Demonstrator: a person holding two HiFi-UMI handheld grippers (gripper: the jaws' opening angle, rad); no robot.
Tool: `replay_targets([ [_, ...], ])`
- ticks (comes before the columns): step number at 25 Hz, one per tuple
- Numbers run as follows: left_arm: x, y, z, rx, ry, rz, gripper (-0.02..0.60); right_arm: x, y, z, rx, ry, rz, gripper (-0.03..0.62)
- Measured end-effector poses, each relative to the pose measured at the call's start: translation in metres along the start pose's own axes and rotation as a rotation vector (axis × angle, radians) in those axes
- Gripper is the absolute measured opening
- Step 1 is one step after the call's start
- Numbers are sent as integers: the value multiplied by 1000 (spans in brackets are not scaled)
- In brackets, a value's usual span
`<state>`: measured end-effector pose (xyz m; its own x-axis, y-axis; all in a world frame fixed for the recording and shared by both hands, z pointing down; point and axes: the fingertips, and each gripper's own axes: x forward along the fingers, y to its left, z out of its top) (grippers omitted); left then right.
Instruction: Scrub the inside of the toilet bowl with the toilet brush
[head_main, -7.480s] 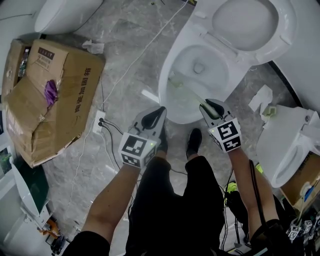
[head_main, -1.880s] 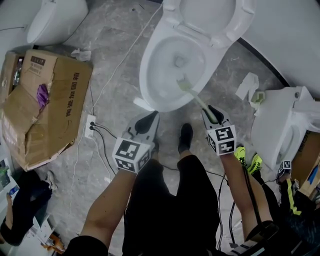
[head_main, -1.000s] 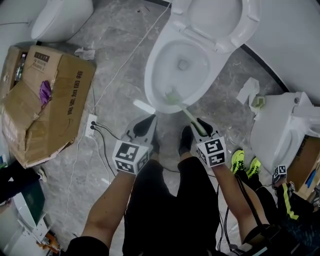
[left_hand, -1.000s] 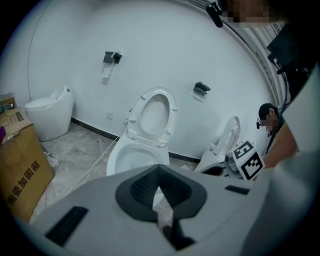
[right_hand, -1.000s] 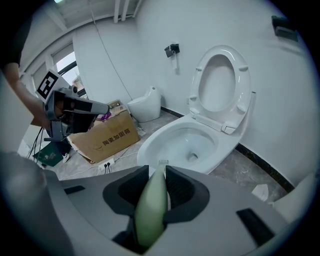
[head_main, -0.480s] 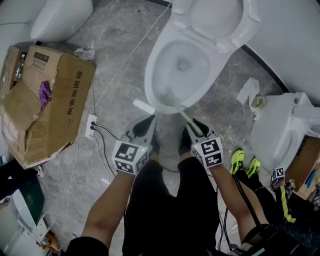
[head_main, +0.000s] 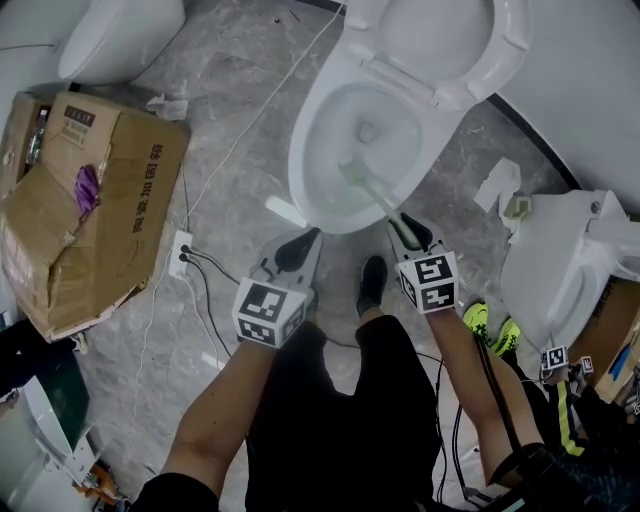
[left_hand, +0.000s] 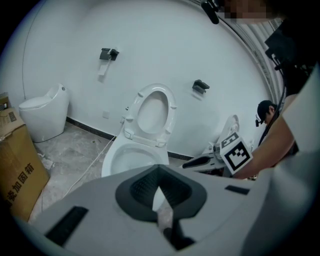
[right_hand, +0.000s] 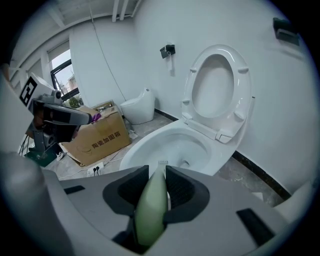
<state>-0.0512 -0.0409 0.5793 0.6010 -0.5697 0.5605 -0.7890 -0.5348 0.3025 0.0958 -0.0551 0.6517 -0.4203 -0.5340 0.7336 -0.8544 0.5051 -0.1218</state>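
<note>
The white toilet bowl (head_main: 322, 118) stands open in front of me with its seat and lid (head_main: 452, 42) raised. A pale green toilet brush (head_main: 368, 190) reaches over the near rim, its head low on the bowl's inner front wall. My right gripper (head_main: 408, 232) is shut on the brush's handle (right_hand: 151, 207), just outside the near rim. The handle runs out between the pads towards the bowl (right_hand: 150, 141). My left gripper (head_main: 303, 243) hangs shut and holds nothing, left of the rim above the floor. In its own view the left gripper (left_hand: 160, 192) points at the bowl (left_hand: 131, 156).
A large cardboard box (head_main: 90, 200) lies on the floor at the left. A power strip with cables (head_main: 182, 250) sits beside it. A second toilet (head_main: 115, 35) stands at the back left and another (head_main: 560, 260) close on the right. Crumpled paper (head_main: 497, 185) lies right of the bowl.
My right gripper has moved right and forward, and the brush head has slid from the near front rim deeper into the bowl. The left gripper has barely shifted.
</note>
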Motion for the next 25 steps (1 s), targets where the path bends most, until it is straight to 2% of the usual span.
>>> replay_targets([
  [17,58,36,-5,-28,43,-9,9,87,-76,8,3,102,-89,112],
  [25,63,49,-2,-39,50,-8,9,105,-76,8,-7,145,-76,112],
])
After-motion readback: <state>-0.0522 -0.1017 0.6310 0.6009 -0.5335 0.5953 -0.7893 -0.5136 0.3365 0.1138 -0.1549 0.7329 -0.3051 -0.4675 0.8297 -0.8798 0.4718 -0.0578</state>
